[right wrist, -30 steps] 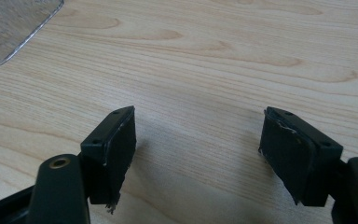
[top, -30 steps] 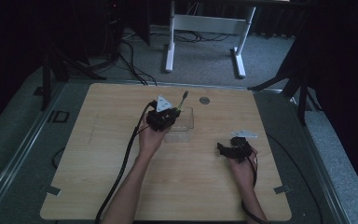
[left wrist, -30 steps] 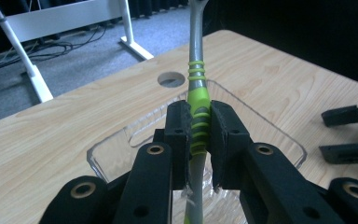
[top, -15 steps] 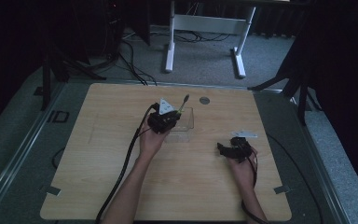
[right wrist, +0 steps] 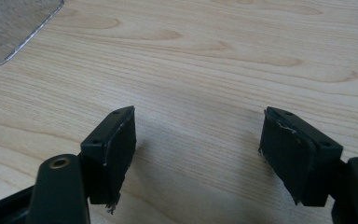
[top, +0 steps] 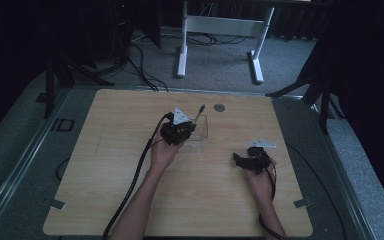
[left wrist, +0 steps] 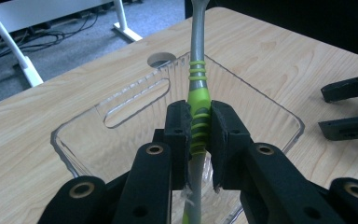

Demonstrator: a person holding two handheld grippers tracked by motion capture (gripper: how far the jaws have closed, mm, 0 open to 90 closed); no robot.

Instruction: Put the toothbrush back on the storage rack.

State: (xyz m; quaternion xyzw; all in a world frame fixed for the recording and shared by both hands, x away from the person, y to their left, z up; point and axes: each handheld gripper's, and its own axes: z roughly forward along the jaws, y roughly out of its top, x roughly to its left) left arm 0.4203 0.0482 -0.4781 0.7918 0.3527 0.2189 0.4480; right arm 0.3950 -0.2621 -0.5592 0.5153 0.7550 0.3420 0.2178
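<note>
Pale wood grain covered the table (top: 105,200), which stood on grey carpet with a white desk frame (top: 220,30) behind it and dark surroundings on both sides. Left of the middle, the left gripper (top: 179,131) hung over a clear plastic bin (top: 203,131) lying on the tabletop. Its jaws were clamped tight on a toothbrush (left wrist: 199,112), pinching the green ribbed part of the handle, while the grey shaft ran up and away beyond the bin's far wall, and the lower end dipped inside the bin (left wrist: 88,140). A small round hole (top: 219,107) sat in the table just past the bin. Farther right, well apart from the bin, the right gripper (top: 246,159) rested low near the wood, its jaws spread wide with nothing between them.
</note>
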